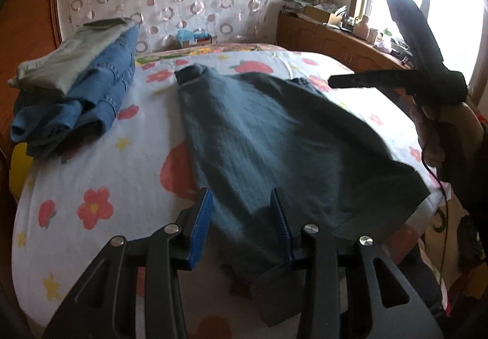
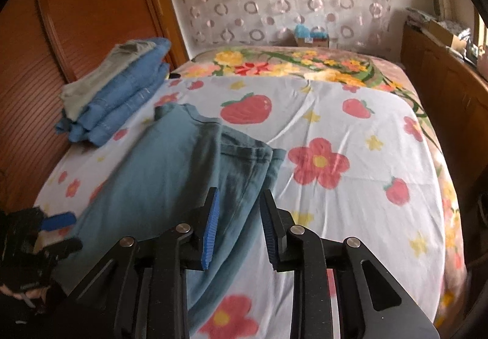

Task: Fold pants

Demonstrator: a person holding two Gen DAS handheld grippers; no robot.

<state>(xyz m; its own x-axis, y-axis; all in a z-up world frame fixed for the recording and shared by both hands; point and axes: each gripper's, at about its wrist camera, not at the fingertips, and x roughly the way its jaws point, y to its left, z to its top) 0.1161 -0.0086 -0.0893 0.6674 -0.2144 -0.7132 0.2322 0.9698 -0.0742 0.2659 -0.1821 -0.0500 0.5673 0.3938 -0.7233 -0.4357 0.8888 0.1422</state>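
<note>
- Lying flat on the flowered bed sheet [image 2: 350, 113], the teal pants [image 1: 274, 137] are seen folded lengthwise, with one end near the foot edge of the sheet and the other end pointing toward the headboard side.
- The left gripper [image 1: 244, 226] is held above the near end of the pants; its blue-padded jaws are spread apart and nothing is gripped between them.
- The right gripper [image 2: 239, 229] is held above the right edge of the pants, near the same end; its jaws are also parted, and no cloth is caught in them.
- Whether either gripper touches the pants cannot be told.
- A stack of folded clothes [image 2: 122, 85], blue jeans with a grey-green piece on top, is placed left of the pants, apart from them, beside the wooden wardrobe [image 2: 76, 34].
</note>
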